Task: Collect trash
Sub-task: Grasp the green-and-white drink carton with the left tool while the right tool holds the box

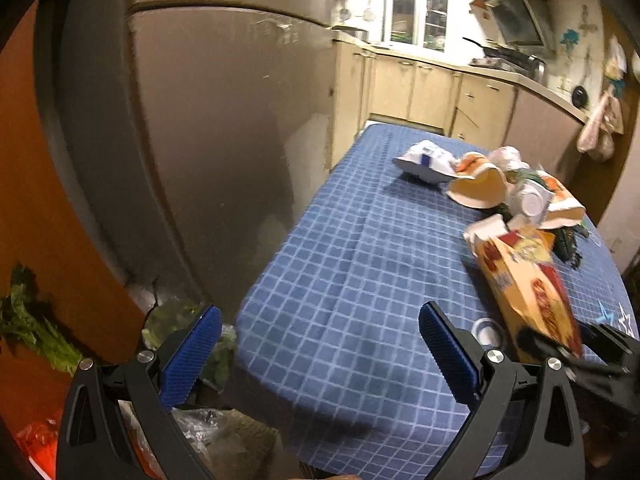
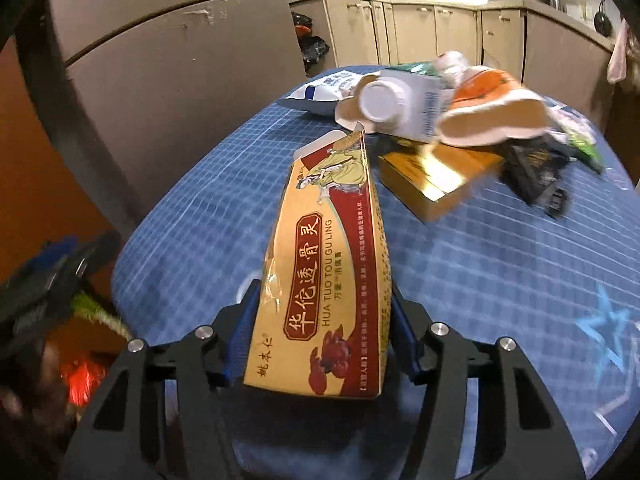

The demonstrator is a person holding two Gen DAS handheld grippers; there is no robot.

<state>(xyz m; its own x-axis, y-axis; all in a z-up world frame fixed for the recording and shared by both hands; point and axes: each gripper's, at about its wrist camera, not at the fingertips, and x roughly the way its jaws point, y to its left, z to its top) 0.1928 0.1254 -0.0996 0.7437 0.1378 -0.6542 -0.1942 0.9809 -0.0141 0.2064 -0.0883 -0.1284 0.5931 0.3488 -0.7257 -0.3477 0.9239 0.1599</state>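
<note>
We see our right tool [image 2: 322, 316] pinching a yellow-and-red carton [image 2: 328, 280] between its blue pads, at the bottom centre of the right wrist view, its open flap toward the trash pile [image 2: 448, 108]. That pile of paper cups, a milk carton and wrappers lies in the upper right on the blue checked counter [image 2: 500, 272], with a gold box [image 2: 436, 180] just in front of it. Our left tool [image 1: 320, 356] is spread wide with nothing between its fingers, low in the left wrist view over the counter's near edge, beside the grey fridge [image 1: 192, 140].
</note>
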